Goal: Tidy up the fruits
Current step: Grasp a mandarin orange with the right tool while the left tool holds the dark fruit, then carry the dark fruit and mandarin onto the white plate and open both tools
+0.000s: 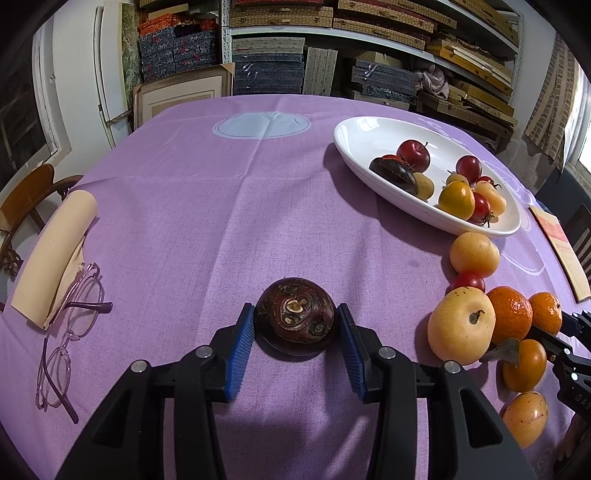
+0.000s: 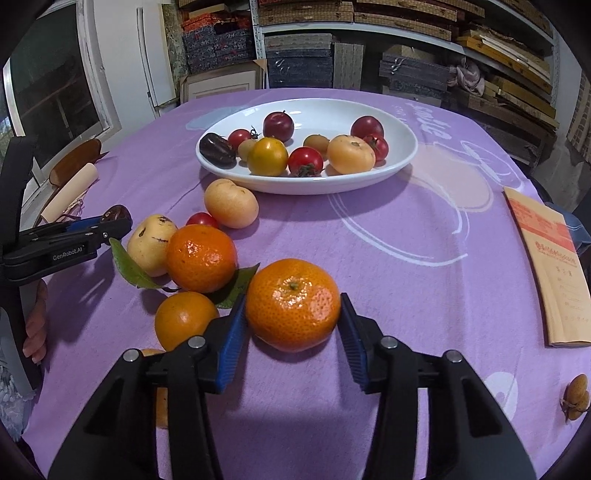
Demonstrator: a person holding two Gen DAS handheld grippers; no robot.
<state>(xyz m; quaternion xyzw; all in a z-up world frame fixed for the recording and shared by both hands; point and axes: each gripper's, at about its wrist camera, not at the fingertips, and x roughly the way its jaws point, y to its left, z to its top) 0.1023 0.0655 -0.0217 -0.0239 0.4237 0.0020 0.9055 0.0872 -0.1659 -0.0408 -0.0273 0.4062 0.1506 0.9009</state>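
Both cameras ride low on the grippers, tilted down across the purple tablecloth [image 1: 258, 206] toward the shelves [image 2: 369, 29]. Each sees the white dish [image 1: 365, 136], the left from further left.

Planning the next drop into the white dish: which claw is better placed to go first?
Right, probably. The right claw grips a tangerine, with the dish straight ahead; the left claw holds a dark brown fruit farther off.

Both grippers' jaws clamped shut.

My right gripper [image 1: 569, 347] cut off at the left view's edge, small orange fruit [image 2: 160, 391] mostly hidden behind my gripper arm, booklet [image 2: 550, 273] print too small to read, brown thing [image 2: 576, 397] by the tabletop's rim unidentifiable
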